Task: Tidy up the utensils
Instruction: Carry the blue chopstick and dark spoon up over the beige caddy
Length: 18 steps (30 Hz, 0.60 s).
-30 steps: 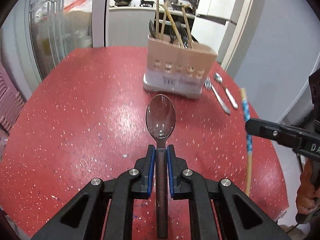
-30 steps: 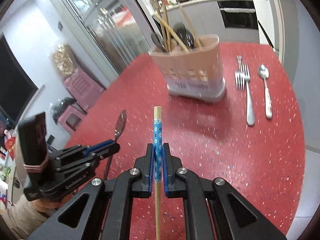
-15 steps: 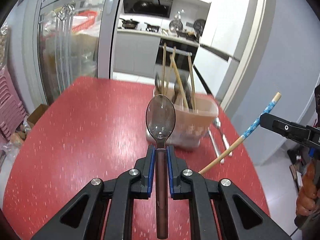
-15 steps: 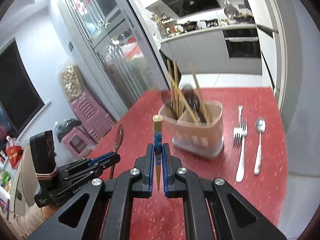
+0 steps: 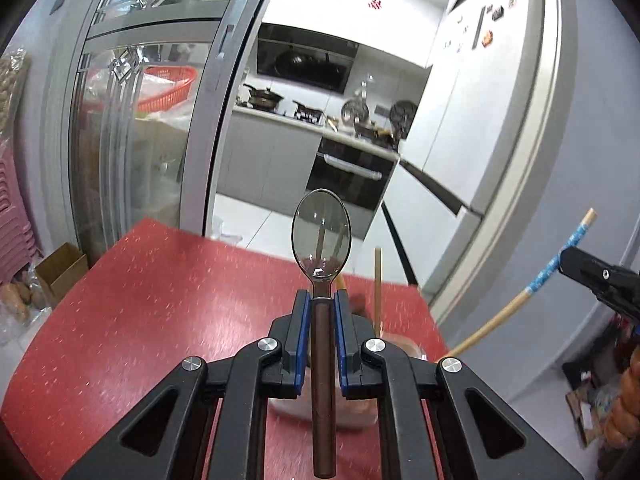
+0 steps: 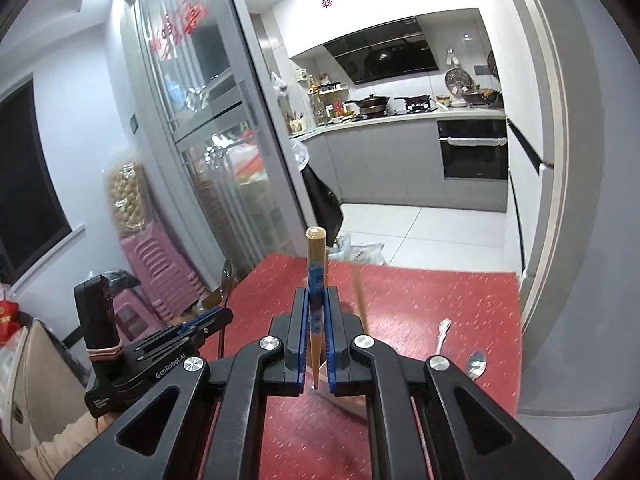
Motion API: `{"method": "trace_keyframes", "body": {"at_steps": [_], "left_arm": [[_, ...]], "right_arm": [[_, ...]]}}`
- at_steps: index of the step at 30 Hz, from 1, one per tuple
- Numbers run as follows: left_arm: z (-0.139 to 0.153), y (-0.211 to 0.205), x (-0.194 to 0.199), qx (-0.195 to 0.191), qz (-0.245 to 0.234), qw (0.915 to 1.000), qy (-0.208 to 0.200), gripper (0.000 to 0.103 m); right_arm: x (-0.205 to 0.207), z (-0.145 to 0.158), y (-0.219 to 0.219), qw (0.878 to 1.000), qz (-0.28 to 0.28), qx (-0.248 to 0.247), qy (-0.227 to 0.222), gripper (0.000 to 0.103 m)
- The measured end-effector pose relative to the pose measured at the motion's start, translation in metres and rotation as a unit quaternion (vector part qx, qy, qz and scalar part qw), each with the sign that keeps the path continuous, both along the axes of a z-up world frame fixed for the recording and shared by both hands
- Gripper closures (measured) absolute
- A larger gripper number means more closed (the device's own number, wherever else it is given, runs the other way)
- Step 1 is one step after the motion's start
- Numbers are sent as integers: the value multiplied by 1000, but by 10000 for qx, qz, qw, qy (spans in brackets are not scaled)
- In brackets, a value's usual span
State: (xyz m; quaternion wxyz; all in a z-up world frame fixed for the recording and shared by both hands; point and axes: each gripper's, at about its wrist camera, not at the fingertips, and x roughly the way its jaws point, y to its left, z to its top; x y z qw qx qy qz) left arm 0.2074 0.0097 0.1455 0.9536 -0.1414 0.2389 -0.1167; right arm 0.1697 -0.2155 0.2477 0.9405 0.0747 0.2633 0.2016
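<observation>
A red desk (image 5: 132, 300) with a glossy, white-speckled top fills the lower part of both views, its rounded far edge meeting a pale tiled floor and a grey kitchen beyond. Above the desk, the left hand-held gripper (image 5: 321, 308), black angular plastic with blue pads, is clamped narrowly on a spoon (image 5: 322, 240). The spoon has a smooth, oval, mirror-like metal bowl and a straight dark brown handle; its long axis runs along the fingers, bowl pointing forward and away from the camera, handle end trailing back toward it. The right hand-held gripper (image 6: 317, 312), of the same black and blue build, is pressed closed on a chopstick (image 6: 316, 276), a slim, round, light wooden stick with a blue patterned band. From the right wrist view the chopstick stands nearly upright between the pads, blunt end up; from the left wrist view it slants, upper end up and to the right. Below both grippers, a pale utensil holder (image 5: 404, 346) is mostly hidden and blurred. A metal fork (image 6: 442, 334) and a small metal spoon (image 6: 477, 362) lie side by side on the desk at the right.
</observation>
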Motion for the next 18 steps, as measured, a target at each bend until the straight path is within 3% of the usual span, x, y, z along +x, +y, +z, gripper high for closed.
{"method": "trace_keyframes", "body": {"at_steps": [5,9,18], "left_arm": [[2,-6,25,-179,138,9993,-299,66],[-2,-18,40,-82,186,9984,-524,66],[-30,-32,69,-18,311,9966,-760,66]], "right_arm": [[15,3,-3,9995,-138,-260,-65,95],[27,-4,-3,9988,-200,-438,5,95],[52,-31,-7,9972,-225,-649,280,95]]}}
